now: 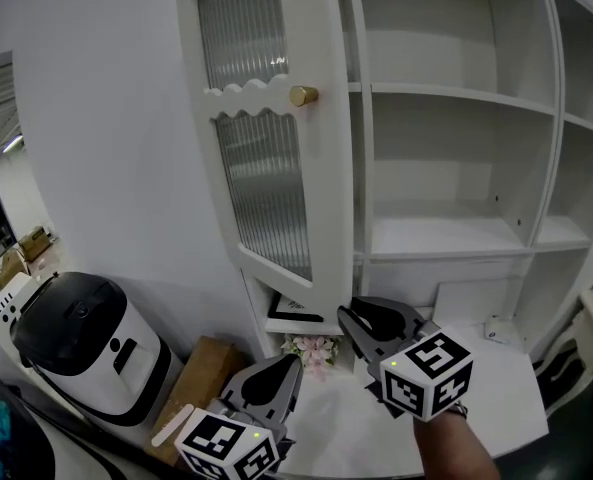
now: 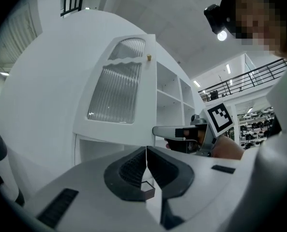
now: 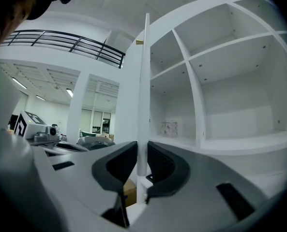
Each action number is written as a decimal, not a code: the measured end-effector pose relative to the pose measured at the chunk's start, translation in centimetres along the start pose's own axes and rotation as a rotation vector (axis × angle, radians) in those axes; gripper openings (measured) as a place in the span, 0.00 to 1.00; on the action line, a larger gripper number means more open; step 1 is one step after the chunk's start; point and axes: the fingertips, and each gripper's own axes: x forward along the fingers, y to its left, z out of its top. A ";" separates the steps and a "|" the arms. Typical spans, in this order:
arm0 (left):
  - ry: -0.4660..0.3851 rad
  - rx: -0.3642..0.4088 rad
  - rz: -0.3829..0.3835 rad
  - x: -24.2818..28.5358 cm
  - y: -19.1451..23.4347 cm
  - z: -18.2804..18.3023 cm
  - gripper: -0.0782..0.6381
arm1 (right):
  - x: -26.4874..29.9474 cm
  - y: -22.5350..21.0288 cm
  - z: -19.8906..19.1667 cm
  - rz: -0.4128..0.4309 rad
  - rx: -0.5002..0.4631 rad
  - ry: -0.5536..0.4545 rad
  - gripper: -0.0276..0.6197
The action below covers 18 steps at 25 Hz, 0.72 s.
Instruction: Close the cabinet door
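The white cabinet door [image 1: 266, 168] with ribbed glass and a gold knob [image 1: 303, 95] stands swung open to the left of the open shelves [image 1: 456, 98]. My right gripper [image 1: 361, 318] points level at the door's lower free corner. In the right gripper view the door's edge [image 3: 144, 91] runs up edge-on and fills the gap between the jaws of that gripper [image 3: 142, 153], which is shut on it. My left gripper [image 1: 281, 373] sits lower left, apart from the door. Its jaws [image 2: 146, 153] are shut with nothing between them, and the door [image 2: 116, 93] rises ahead of it.
A black-and-white appliance [image 1: 86, 343] and a cardboard box [image 1: 201, 378] stand on the floor at the left, below the door. A small bunch of flowers [image 1: 314, 348] and a framed card [image 1: 296, 308] sit on the cabinet's lower ledge [image 1: 496, 388].
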 end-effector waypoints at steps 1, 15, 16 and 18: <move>-0.002 -0.003 0.003 0.6 -0.1 0.1 0.12 | 0.1 -0.4 0.0 0.010 0.001 0.000 0.14; 0.003 -0.023 0.072 5.9 0.2 -0.2 0.12 | 1.6 -5.6 -0.2 0.040 -0.010 -0.002 0.14; 0.003 -0.023 0.076 6.0 0.2 -0.2 0.12 | 1.7 -6.0 -0.2 0.028 -0.011 -0.004 0.15; 0.003 -0.026 0.087 6.2 0.4 -0.2 0.12 | 1.9 -6.6 -0.3 0.002 -0.013 -0.012 0.15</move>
